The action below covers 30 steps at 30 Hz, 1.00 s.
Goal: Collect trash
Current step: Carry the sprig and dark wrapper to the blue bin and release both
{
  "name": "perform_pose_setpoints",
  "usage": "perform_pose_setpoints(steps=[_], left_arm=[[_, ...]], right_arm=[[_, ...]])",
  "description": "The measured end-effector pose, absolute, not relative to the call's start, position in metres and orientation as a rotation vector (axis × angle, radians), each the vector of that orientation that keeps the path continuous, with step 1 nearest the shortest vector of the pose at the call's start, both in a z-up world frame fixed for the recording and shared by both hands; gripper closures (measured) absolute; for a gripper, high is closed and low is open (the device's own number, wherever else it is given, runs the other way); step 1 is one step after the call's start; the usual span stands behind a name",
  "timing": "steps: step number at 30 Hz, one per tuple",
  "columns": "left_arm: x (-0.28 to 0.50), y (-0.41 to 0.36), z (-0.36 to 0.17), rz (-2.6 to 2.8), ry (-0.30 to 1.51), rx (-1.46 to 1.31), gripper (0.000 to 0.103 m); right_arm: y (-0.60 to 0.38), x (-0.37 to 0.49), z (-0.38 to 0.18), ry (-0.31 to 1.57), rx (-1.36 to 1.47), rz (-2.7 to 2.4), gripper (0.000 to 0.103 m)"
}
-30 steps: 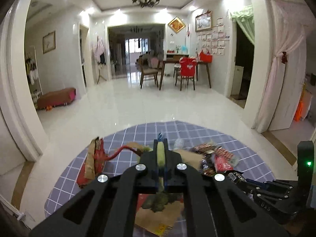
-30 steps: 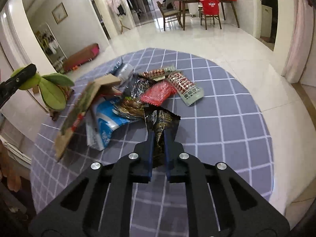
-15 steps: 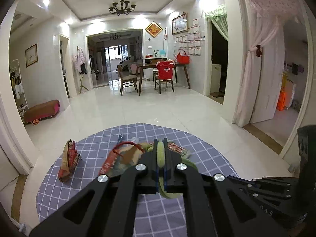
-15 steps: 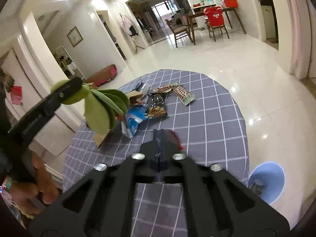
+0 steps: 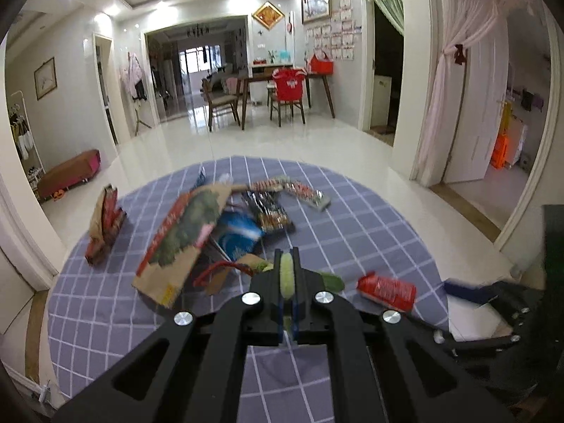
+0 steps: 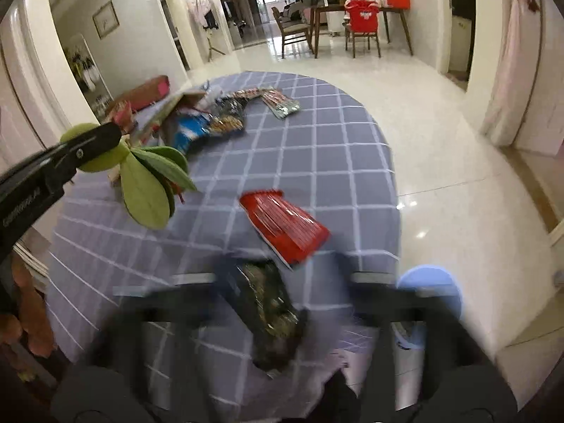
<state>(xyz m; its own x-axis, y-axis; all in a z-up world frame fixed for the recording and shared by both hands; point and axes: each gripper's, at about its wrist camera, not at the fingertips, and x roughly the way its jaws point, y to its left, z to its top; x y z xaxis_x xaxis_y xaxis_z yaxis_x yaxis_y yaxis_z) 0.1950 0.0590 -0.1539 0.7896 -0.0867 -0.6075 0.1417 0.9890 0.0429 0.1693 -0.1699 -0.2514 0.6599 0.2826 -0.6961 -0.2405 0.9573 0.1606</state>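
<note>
My left gripper (image 5: 288,275) is shut on a green leafy sprig (image 5: 286,276); the sprig also shows in the right wrist view (image 6: 148,176), held above the round checked table (image 6: 335,148). My right gripper (image 6: 282,303) is blurred by motion and its jaws stand wide apart. A dark snack wrapper (image 6: 271,313) and a red wrapper (image 6: 285,225) are in mid-air or lying near the table's front edge. The red wrapper also shows in the left wrist view (image 5: 386,290). A pile of wrappers (image 5: 246,218) and a brown paper bag (image 5: 183,243) lie on the table.
A blue bin (image 6: 428,292) stands on the floor just right of the table's near edge. A red-brown bag (image 5: 105,222) stands at the table's left. Shiny tiled floor (image 6: 440,162) surrounds the table. A dining table with chairs (image 5: 282,91) is far behind.
My right gripper has opened and pulled back fast; the dark wrapper and the red wrapper have left it. My left gripper tilted down towards the table, still holding the sprig.
</note>
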Motion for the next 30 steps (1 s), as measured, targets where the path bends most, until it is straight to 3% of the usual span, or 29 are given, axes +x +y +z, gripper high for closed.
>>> perform_pose_setpoints(steps=[6, 8, 9, 12, 13, 21, 30], left_arm=[[0.197, 0.066, -0.169, -0.139, 0.686, 0.058, 0.100], [0.195, 0.068, -0.171, -0.139, 0.689, 0.057, 0.100], [0.194, 0.069, -0.171, -0.141, 0.690, 0.056, 0.100], [0.191, 0.077, -0.174, -0.131, 0.697, 0.048, 0.100], [0.190, 0.082, -0.175, -0.127, 0.698, 0.035, 0.100], [0.178, 0.102, -0.154, -0.108, 0.647, -0.029, 0.100], [0.171, 0.067, -0.103, -0.186, 0.538, -0.021, 0.100]], right_arm=[[-0.168, 0.159, -0.264, 0.829, 0.026, 0.355, 0.032], [-0.161, 0.159, -0.270, 0.829, -0.016, 0.351, 0.046], [-0.154, 0.156, -0.270, 0.822, -0.051, 0.355, 0.060], [-0.135, 0.150, -0.269, 0.788, -0.144, 0.368, 0.079], [-0.131, 0.150, -0.268, 0.781, -0.146, 0.384, 0.082], [-0.135, 0.162, -0.243, 0.787, 0.185, 0.579, 0.084], [-0.182, 0.147, -0.186, 0.643, 0.270, 0.524, 0.084]])
